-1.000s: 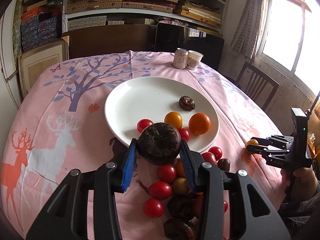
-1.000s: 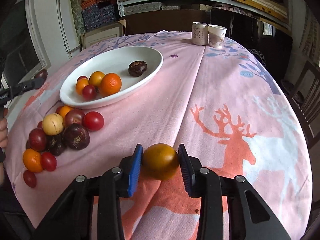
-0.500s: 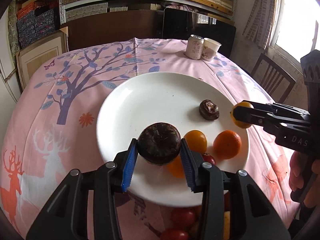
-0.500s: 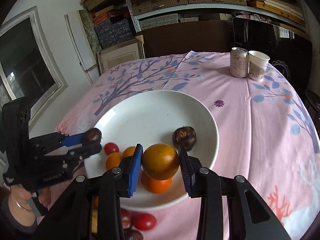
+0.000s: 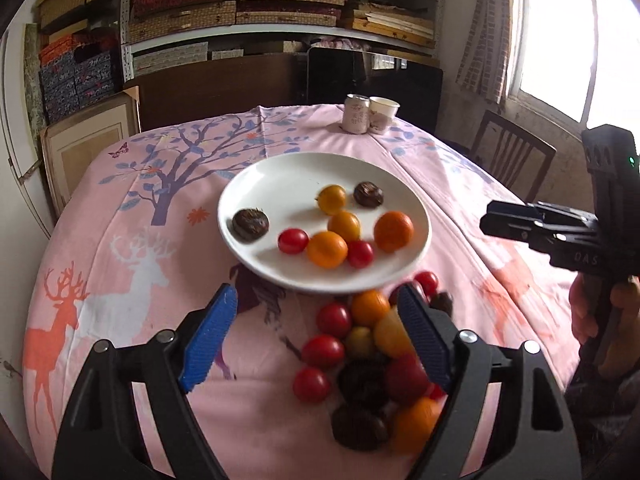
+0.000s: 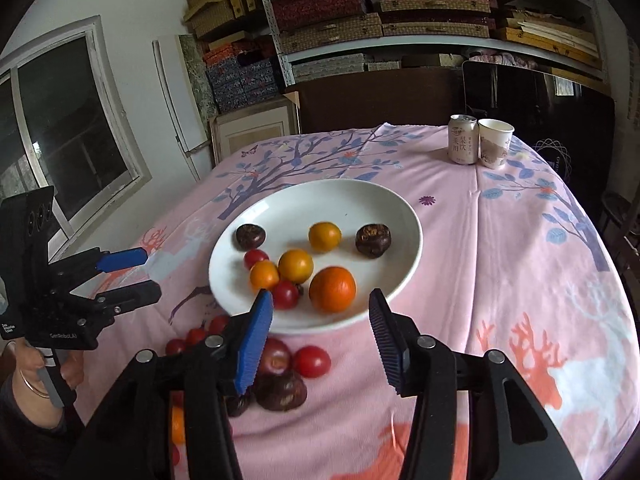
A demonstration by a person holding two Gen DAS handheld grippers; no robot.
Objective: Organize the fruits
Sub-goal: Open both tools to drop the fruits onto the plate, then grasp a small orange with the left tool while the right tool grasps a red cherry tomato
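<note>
A white plate [image 5: 280, 176] [image 6: 360, 200] holds several fruits: a dark brown fruit [image 5: 250, 220] [image 6: 250, 236] at its left, a yellow-orange fruit [image 5: 331, 199] [image 6: 324, 236] near the middle, another dark fruit [image 5: 368, 194] [image 6: 373, 240], an orange [image 5: 393, 231] [image 6: 332, 289] and cherry tomatoes. A pile of loose fruits [image 5: 360, 360] [image 6: 280, 364] lies on the cloth in front of the plate. My left gripper [image 5: 318, 332] [image 6: 126, 276] is open and empty, held back over the pile. My right gripper [image 6: 320, 332] [image 5: 490, 220] is open and empty near the plate's front rim.
The round table has a pink deer-and-tree tablecloth [image 5: 120, 260] [image 6: 520, 260]. A drink can [image 5: 356, 113] [image 6: 463, 139] and a paper cup [image 5: 383, 114] [image 6: 495, 142] stand at the far edge. A wooden chair [image 5: 512, 156] stands at the right. Shelves with boxes line the wall.
Both grippers opened and pulled back from the plate. The dark fruit from my left gripper and the yellow-orange fruit from my right gripper now lie on the plate.
</note>
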